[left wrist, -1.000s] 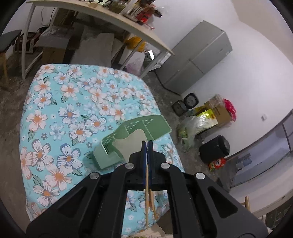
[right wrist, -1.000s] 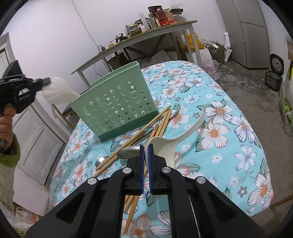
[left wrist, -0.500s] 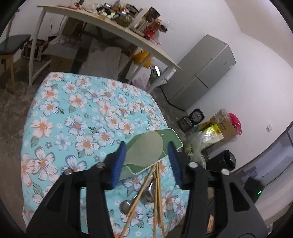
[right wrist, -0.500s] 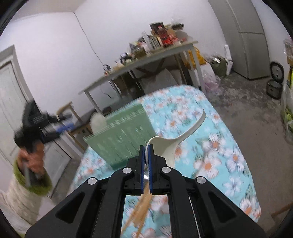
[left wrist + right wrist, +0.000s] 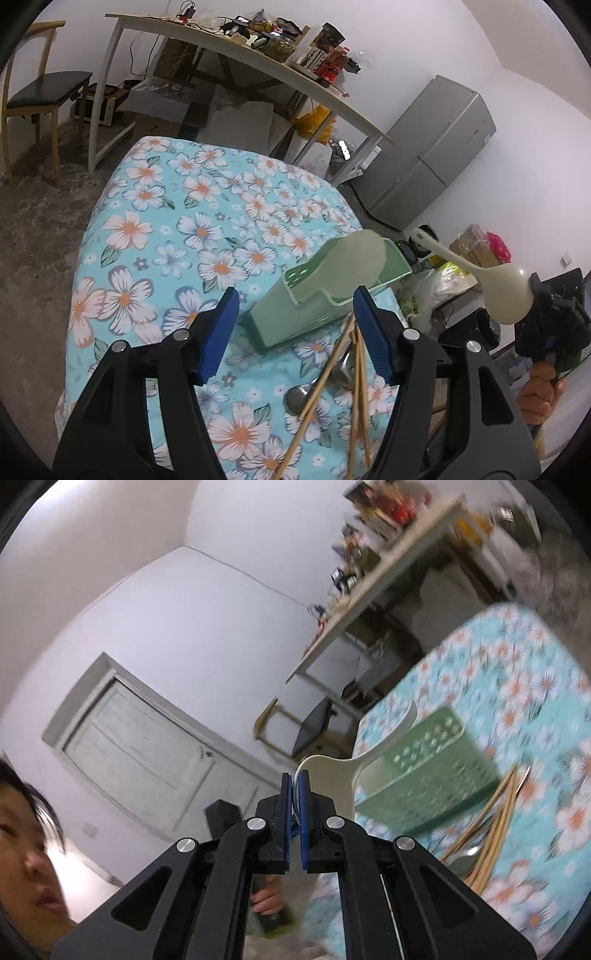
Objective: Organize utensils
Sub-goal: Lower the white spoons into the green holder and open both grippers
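A green perforated utensil holder (image 5: 332,291) stands on the floral table with a white rice paddle (image 5: 354,258) standing in it. My left gripper (image 5: 295,325) is open and empty, just in front of the holder. Chopsticks (image 5: 332,373) and metal spoons (image 5: 299,395) lie on the cloth beside it. My right gripper (image 5: 294,790) is shut on the bowl end of a white ladle spoon (image 5: 332,768), held in the air to the right of the table; it also shows in the left wrist view (image 5: 495,288). The holder (image 5: 428,771) and chopsticks (image 5: 495,812) show blurred in the right wrist view.
The floral tablecloth (image 5: 177,229) covers the table. A long cluttered desk (image 5: 258,62), a chair (image 5: 44,88) and a grey fridge (image 5: 428,155) stand behind. Bags and boxes (image 5: 476,247) lie on the floor to the right.
My left gripper opened and let go of the white paddle, which now stands in the holder. My right gripper lifted the white ladle spoon off the table and swung up and away.
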A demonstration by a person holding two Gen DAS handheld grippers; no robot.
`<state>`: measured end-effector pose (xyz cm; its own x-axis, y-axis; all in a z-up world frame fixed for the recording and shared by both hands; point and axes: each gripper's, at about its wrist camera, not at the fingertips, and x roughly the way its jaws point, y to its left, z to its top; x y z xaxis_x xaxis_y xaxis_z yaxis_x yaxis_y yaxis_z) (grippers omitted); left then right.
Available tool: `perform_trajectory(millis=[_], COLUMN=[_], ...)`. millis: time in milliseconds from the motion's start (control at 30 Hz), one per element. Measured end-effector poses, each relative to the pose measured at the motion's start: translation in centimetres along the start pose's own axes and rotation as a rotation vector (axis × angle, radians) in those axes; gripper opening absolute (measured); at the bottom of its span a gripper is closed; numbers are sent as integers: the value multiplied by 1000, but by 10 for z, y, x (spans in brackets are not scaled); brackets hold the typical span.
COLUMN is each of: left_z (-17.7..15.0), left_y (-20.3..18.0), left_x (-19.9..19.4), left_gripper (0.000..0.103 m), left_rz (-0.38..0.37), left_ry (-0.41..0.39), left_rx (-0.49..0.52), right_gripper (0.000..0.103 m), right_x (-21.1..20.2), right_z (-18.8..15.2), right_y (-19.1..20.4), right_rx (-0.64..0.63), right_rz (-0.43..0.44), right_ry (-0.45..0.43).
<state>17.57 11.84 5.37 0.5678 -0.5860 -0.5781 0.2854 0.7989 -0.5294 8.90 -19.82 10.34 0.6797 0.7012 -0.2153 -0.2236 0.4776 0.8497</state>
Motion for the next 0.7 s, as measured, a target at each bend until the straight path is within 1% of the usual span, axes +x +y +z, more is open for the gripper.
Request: perform_trajectory(millis=[100, 200, 333, 400, 600, 700], left_z=[-3, -4, -7, -9, -15, -21], left_y=[3, 6, 11, 13, 14, 13], left_x=[2, 5, 4, 5, 5, 5], left_gripper=[61, 61, 63, 63, 65, 66], left_rz=[3, 2, -1, -2, 5, 6], left_ry=[5, 13, 11, 12, 22, 28], left_rx=[-1, -5, -15, -18, -10, -1], right_gripper=[4, 4, 4, 4, 7, 10], right_x=[7, 13, 27, 34, 55, 65], right_z=[-2, 3, 16, 20, 40, 45], right_y=[-13, -24, -47, -55, -87, -97], right_rx=[50, 135, 294, 354, 529, 557], right_rz=[-22, 9, 53, 60, 17, -10], right_ry=[12, 24, 32, 30, -16, -35])
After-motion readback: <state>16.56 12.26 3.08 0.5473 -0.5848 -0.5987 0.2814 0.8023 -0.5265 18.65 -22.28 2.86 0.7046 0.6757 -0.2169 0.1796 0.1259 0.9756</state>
